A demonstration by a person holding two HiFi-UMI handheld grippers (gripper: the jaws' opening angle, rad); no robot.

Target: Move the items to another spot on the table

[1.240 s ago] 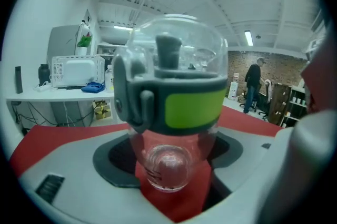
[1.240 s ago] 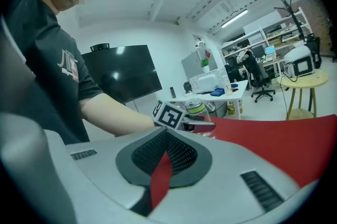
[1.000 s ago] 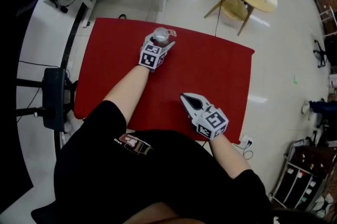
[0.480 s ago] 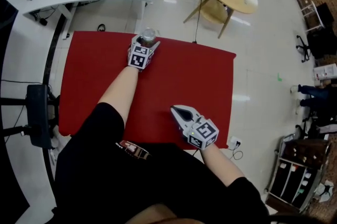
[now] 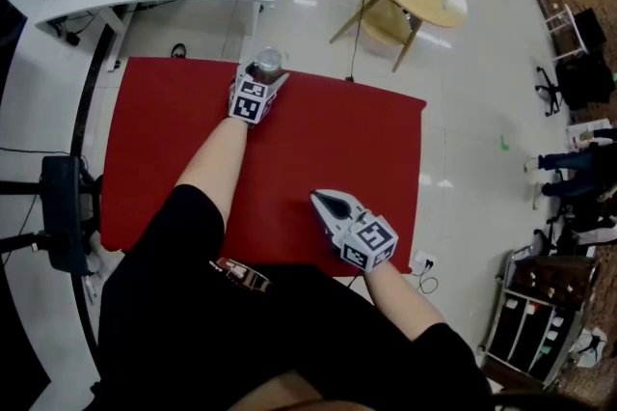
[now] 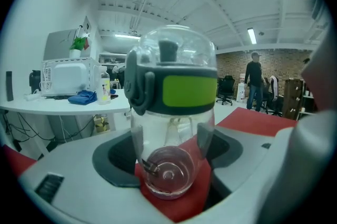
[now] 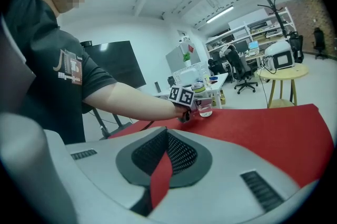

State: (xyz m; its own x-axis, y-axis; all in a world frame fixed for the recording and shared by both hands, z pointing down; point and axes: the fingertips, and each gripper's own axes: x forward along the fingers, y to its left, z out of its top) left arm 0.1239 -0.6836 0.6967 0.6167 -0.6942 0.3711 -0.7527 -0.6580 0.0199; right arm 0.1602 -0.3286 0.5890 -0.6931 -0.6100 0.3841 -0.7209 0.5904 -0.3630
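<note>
Far edge of the red bench (image 5: 337, 144): left gripper (image 5: 264, 77) clamped on a clear bottle (image 5: 269, 62). Head view gives only the bottle's top. The left gripper view adds the grey lid (image 6: 141, 86) with a green band (image 6: 189, 90), the see-through body upright on the red top, and pads (image 6: 203, 139) against both sides. Near edge, right of centre: right gripper (image 5: 322, 200), jaws together, nothing held. Its own view shows a red sliver between them.
</note>
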